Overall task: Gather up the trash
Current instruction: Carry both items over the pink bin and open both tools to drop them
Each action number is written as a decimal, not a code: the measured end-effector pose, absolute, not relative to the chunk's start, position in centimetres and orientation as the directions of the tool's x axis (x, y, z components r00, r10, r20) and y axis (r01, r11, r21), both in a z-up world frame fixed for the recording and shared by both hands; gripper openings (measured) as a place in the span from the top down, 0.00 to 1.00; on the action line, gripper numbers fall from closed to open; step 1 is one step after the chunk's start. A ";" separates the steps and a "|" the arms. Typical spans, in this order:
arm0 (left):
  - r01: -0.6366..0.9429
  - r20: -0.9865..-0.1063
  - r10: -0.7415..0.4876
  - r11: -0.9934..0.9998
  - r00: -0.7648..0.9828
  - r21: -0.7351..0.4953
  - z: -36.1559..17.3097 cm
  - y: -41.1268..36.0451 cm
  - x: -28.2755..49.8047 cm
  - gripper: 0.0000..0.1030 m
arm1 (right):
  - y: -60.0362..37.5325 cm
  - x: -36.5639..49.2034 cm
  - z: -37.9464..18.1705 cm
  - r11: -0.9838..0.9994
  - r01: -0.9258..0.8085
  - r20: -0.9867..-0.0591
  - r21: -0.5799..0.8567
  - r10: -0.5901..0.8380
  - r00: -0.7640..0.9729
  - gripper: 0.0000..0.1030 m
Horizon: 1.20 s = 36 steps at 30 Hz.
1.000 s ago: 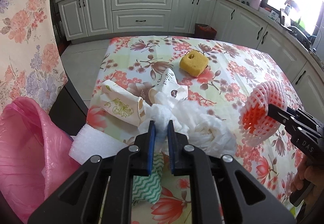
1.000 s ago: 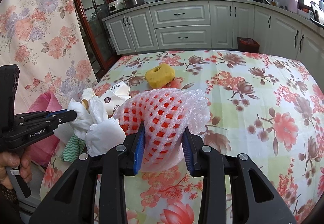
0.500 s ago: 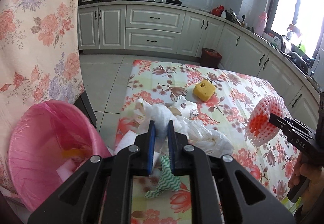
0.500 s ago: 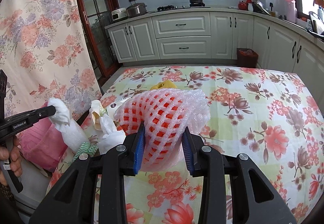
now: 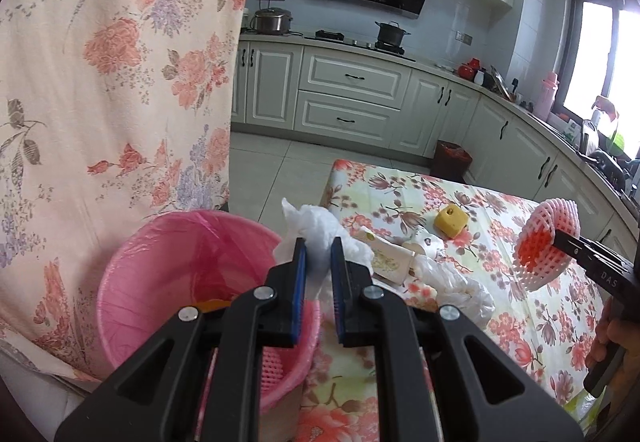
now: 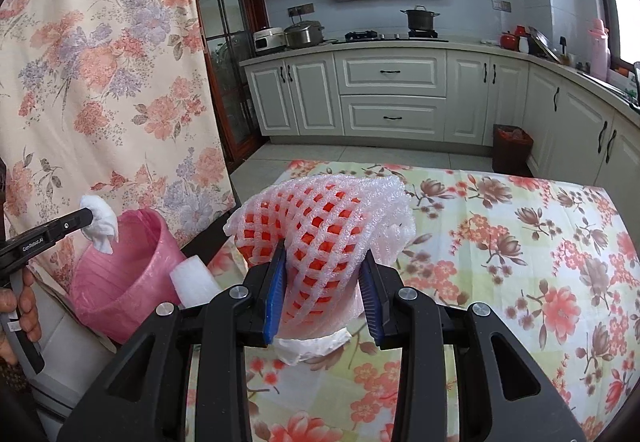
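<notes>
Running along the left side: floral curtain (image 5: pixel 100 90), hanging close behind the pink-lined bin (image 5: pixel 192 282), which sits off the table's left edge, rim just beside the tablecloth. Table (image 6: pixel 520 242) is open on its right half and far end; bare floor between its far edge and the cabinets (image 6: pixel 392 94). Small dark bin (image 6: pixel 512 146) stands on the floor against the cabinets, well apart.

Left gripper (image 5: pixel 318 262): fingers narrow, pinching a crumpled white tissue (image 5: pixel 312 230), held in the air at the bin's table-side rim, partly over the opening per the right wrist view. Some trash already lies inside the bin.

Right gripper (image 6: pixel 324 282): fingers about half spread, clamped on the pink foam fruit net (image 6: pixel 320 226), held above the table toward the left side.

Remaining on the table near the bin edge: white plastic bag (image 5: pixel 452 282), paper cups (image 5: pixel 388 258), white foam block (image 6: pixel 192 278) at the corner. Yellow sponge (image 5: pixel 451 220) further in, apart from the pile.
</notes>
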State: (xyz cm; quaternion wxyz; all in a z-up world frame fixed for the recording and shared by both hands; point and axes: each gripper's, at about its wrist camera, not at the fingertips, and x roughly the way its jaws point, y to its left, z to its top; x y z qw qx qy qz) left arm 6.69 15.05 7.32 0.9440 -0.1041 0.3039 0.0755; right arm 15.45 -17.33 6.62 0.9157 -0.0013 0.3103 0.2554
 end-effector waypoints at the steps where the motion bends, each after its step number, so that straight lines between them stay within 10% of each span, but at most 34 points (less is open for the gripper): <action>1: -0.213 -0.586 0.083 0.964 0.806 -0.156 7.4 15.6 6.3 0.89 | -16.7 15.3 6.9 0.865 -0.478 -0.567 0.153 0.473 0.675 0.67; 36: -0.410 -0.585 0.222 0.888 0.780 -0.210 5.8 27.4 0.0 0.88 | 9.4 10.7 6.2 0.626 -0.770 -0.642 0.123 0.642 0.419 0.65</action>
